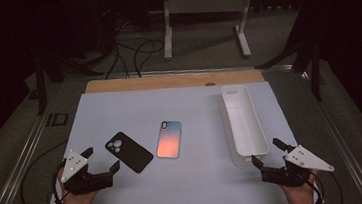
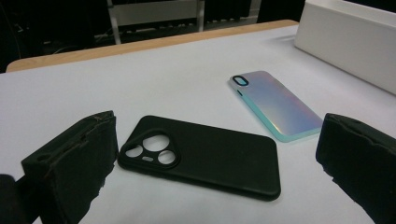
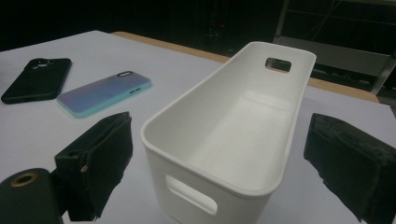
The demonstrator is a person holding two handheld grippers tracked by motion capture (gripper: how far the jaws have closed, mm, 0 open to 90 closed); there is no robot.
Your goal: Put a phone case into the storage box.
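Observation:
A black phone case (image 1: 128, 151) lies back up on the white table, left of centre. To its right lies an iridescent pink-blue phone case (image 1: 169, 139). A long white bin (image 1: 242, 121) stands empty at the right. My left gripper (image 1: 102, 159) is open near the front left, just short of the black case (image 2: 205, 156), which lies ahead of its jaws. My right gripper (image 1: 266, 151) is open at the front right, facing the bin's near end (image 3: 238, 207). Neither holds anything. The iridescent case (image 2: 275, 105) lies beyond the black one.
The white mat (image 1: 134, 106) covers a wooden table top whose back edge (image 1: 167, 79) shows. A white metal stand (image 1: 203, 9) and loose cables (image 1: 134, 51) are on the floor beyond. A metal rail (image 1: 19, 163) runs along the left side.

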